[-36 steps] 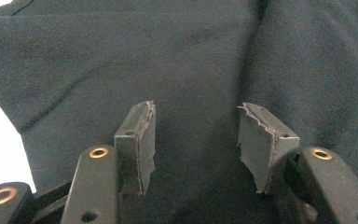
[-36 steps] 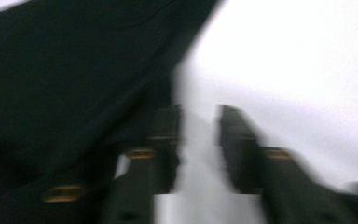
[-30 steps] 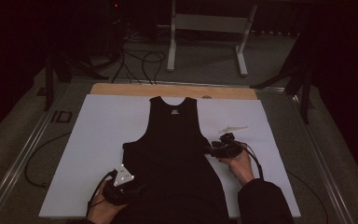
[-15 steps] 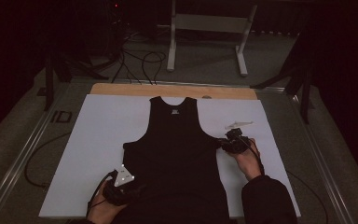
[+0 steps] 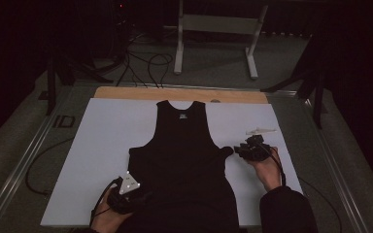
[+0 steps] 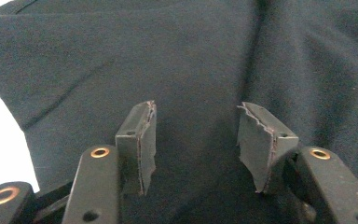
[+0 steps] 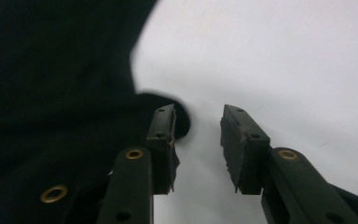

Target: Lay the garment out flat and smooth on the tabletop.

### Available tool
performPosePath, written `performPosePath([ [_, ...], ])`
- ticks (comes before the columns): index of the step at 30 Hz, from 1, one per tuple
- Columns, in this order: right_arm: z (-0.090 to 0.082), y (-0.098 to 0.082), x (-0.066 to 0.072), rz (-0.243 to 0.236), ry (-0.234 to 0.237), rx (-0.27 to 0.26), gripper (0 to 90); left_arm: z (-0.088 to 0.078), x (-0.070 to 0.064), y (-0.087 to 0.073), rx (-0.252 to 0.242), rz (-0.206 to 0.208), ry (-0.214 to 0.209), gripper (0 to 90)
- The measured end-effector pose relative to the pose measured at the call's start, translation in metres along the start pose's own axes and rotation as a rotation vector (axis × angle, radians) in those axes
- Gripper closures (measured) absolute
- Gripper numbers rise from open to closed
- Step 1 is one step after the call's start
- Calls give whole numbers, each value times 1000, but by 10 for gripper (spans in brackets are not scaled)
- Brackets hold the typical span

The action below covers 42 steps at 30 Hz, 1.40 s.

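We're flattening out the black tank top (image 5: 184, 165), which lies face up along the middle of the white sheet (image 5: 97, 145), neck toward the far edge and hem toward us. Our left gripper (image 6: 196, 140) sits low over the lower left of the shirt, jaws apart with dark cloth beneath and between them; the pads don't look to be pinching anything, so we read it as simply resting there. Our right gripper (image 7: 198, 140) is out at the shirt's right armhole corner (image 7: 177, 116), and its jaws have just been opening, with only white sheet in the gap and that little cloth tip sitting just beside the left pad (image 7: 163, 140). So the corner looks let go, and we'd say the spreading step is nearly done on this side. To do it well, we'd keep the left gripper steady as an anchor so the body doesn't creep, and draw the right one clear flat and outward, not upward, so a pad doesn't snag the tip and fold it back. A faint crease (image 6: 256, 56) runs down the cloth on the left side; worth a light sweep next.
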State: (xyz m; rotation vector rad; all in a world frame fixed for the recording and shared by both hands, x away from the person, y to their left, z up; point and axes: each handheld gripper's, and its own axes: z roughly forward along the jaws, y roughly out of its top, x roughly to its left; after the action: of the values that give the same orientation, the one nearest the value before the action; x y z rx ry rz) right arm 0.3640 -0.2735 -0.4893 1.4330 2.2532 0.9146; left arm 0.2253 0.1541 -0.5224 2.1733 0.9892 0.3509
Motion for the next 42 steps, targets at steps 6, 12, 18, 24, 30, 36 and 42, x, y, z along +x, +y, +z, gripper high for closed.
performPosePath([
  [6, 17, -8, 10, -23, 16, 63, 608, 0, 0, 0, -1, 0, -1, 473],
  [12, 29, 2, 19, 1, 59, 28, 575, 0, 0, 0, -1, -1, -1, 474],
  [18, 40, 3, 29, -33, 22, 40, 503, 0, 0, 0, -3, 0, 0, 474],
  [24, 33, 0, 33, -75, -8, 65, 798, -2, 0, 0, 13, -5, 11, 510],
  [30, 20, -1, 19, -79, -66, 89, 826, -8, 0, -3, 28, -27, 18, 617],
  [36, 0, -4, 2, -50, -203, 102, 679, -12, -4, -5, 46, -37, 28, 634],
  [42, -18, -20, -2, 14, -75, 43, 523, -24, -14, -14, 63, -60, 14, 631],
])
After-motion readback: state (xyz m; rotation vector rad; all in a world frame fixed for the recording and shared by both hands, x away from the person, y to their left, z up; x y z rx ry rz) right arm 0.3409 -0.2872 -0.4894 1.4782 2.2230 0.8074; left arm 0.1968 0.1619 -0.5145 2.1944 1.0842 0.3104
